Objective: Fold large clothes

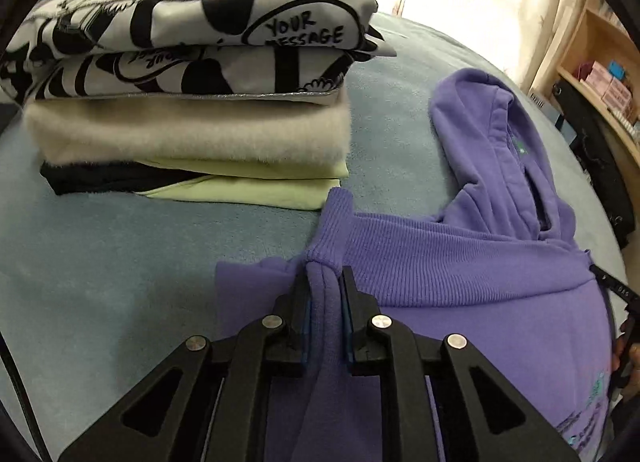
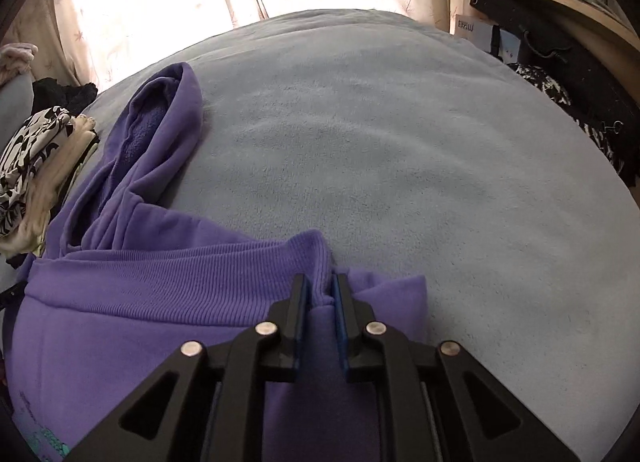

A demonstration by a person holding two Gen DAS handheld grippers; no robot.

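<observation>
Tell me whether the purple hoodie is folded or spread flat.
Partly folded: the purple hoodie has its ribbed hem brought up to the hood.

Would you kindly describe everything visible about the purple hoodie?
The purple hoodie is soft fleece with a ribbed hem band and teal print on its body. It lies on the blue blanket, hood flat and pointing away, beside the stack of folded clothes. The hem is doubled up toward the hood, each end pinched: left gripper, right gripper.

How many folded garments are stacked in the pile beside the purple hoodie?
4 visible: black-and-white printed top uppermost, cream fleece beneath, pale green garment under that, black garment at the bottom left; more may be hidden.
</observation>
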